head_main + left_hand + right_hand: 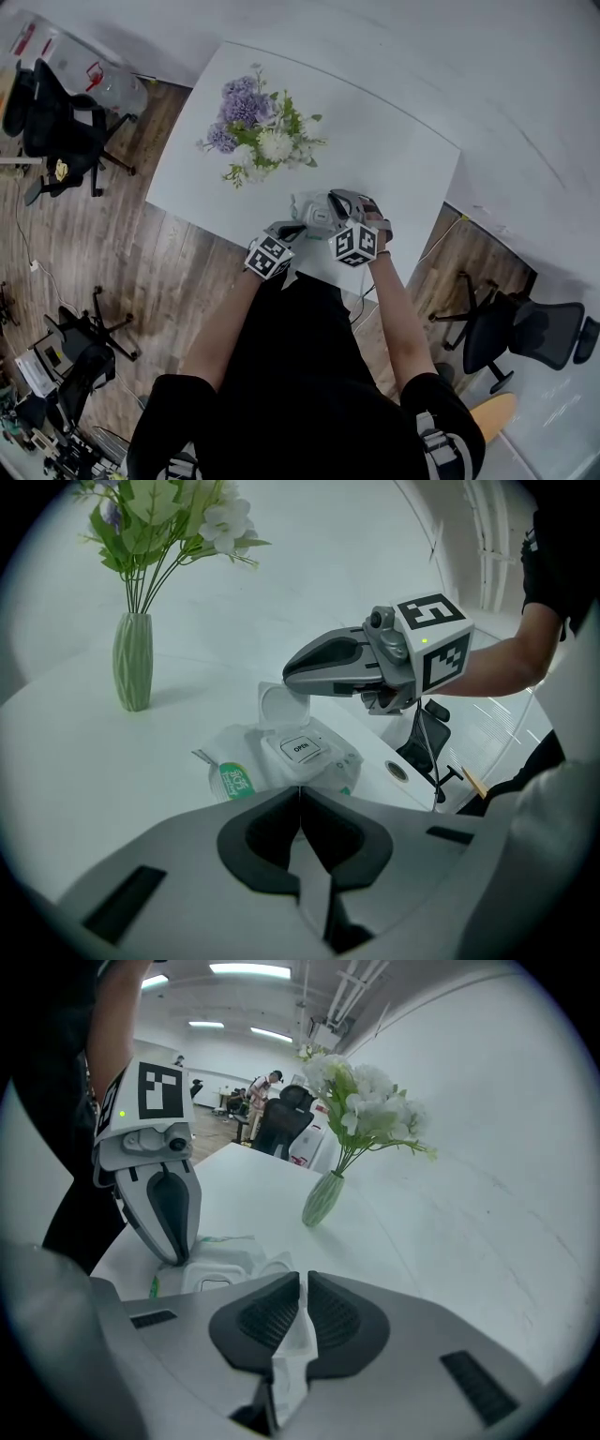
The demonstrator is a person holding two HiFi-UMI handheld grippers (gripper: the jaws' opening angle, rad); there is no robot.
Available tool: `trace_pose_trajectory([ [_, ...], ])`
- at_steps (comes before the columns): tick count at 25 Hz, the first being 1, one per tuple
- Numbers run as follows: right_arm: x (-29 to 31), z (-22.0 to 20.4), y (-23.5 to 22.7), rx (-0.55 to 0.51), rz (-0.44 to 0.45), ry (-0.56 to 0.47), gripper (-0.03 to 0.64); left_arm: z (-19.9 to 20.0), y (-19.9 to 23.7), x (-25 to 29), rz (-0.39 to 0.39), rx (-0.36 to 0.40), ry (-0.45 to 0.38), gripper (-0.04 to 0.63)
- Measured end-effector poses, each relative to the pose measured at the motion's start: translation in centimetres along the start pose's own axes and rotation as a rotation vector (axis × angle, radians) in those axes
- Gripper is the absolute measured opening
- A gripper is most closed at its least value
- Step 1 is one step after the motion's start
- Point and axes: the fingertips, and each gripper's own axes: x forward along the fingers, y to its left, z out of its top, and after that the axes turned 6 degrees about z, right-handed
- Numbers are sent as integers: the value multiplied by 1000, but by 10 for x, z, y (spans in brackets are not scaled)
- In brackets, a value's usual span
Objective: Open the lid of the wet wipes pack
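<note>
The wet wipes pack (242, 772) lies on the white table (375, 122) near its front edge. Its white flip lid (279, 705) stands raised, showing the inner flap marked OPEN (302, 748). My right gripper (289, 675) is shut on the lid's upper edge, and in the right gripper view white plastic (298, 1330) shows between its pads. My left gripper (173, 1255) is shut with its tip down on the near end of the pack (220, 1265), nothing visible between its jaws. In the head view both grippers (292, 228) (323, 211) meet over the pack (307, 204).
A green vase (133, 663) of white and purple flowers (258, 131) stands further back on the table. A cable hole (398, 771) is in the tabletop beside the pack. Office chairs (56, 122) (516, 328) stand on the wooden floor on both sides.
</note>
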Motion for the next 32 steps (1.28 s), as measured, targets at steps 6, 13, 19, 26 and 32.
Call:
trace_pose_trajectory([
  [6,9,-5,-8,25,-14,10,46,2,1,0,-23,-12,1,23],
  [13,17,-11,-13,54,-9,32,46,3,0,0,-37,-17,18,23],
  [19,23,-16,-16,83,-10,54,44,5,0,-1,-47,-10,22,23],
  [26,10,-18,-16,113,-16,48,48,3,0,1,-40,-9,40,23],
  [32,-7,-25,-13,147,-16,45,51,7,-1,-5,-14,-27,38,23],
])
